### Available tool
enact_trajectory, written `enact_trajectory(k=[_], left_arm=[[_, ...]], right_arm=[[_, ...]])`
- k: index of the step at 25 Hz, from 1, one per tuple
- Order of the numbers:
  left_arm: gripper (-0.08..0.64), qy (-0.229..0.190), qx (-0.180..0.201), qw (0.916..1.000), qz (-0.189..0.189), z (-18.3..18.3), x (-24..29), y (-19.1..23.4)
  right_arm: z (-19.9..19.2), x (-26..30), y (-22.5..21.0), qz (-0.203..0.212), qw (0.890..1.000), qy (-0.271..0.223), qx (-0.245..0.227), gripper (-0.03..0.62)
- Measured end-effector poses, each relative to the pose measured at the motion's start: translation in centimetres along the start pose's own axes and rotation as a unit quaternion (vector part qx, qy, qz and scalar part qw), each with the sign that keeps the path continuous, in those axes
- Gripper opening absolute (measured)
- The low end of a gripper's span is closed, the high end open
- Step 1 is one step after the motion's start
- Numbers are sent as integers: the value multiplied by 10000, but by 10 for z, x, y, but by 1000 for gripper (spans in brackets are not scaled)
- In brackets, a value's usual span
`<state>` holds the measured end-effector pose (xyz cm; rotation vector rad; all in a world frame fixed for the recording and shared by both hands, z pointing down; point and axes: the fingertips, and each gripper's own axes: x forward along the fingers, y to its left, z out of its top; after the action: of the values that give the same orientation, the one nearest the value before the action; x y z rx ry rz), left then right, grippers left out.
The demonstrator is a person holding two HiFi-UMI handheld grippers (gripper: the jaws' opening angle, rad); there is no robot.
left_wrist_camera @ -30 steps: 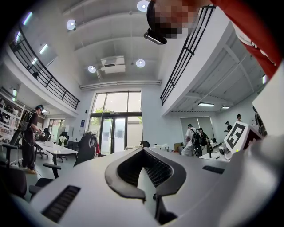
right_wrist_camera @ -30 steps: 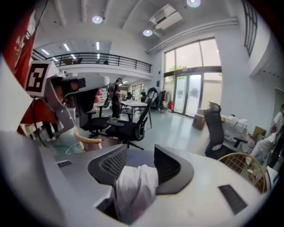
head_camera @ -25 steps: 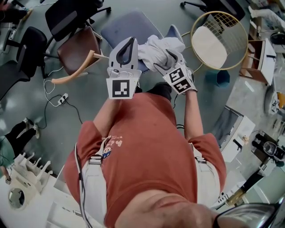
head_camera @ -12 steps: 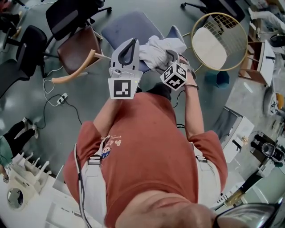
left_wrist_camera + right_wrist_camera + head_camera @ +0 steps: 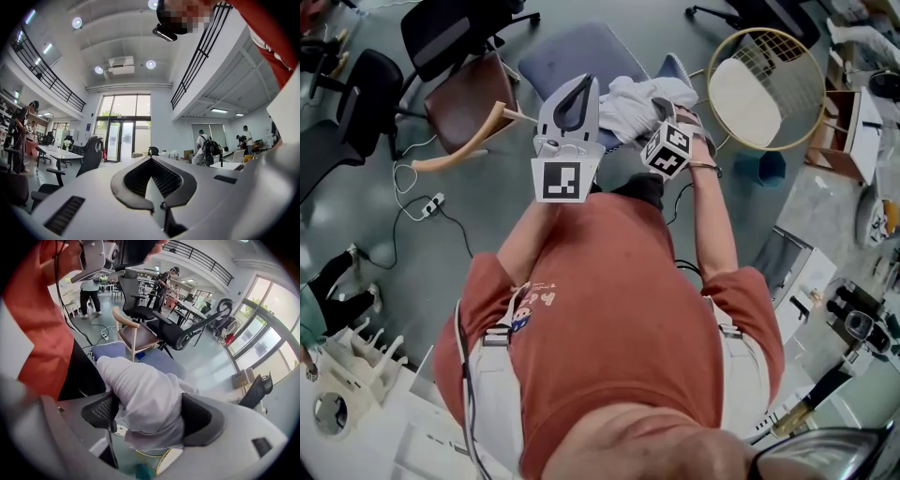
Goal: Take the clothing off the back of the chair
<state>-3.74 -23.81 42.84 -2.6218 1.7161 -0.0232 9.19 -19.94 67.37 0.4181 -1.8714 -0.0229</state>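
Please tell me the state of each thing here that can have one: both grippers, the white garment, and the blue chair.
left gripper: shut, nothing between its jaws.
right gripper: open, jaws have just been opening, tilted down, with the white garment between them.
white garment: bunched over the chair's back, not yet lifted off.
blue chair: standing upright, with the garment on its back.
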Motion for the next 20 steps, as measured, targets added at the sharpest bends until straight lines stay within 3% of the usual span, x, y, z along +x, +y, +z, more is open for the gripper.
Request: enact_trajectory(k=[10,20], left_arm=[[14,17,-136,9999,-69,-1,4,-9],[14,88,-46,9999,-39,-6,1,-16]], right_arm=[[2,1,-5,-326,9987,-70,-375,386],[2,-7,-3,-556,9974,-119,-453,301]])
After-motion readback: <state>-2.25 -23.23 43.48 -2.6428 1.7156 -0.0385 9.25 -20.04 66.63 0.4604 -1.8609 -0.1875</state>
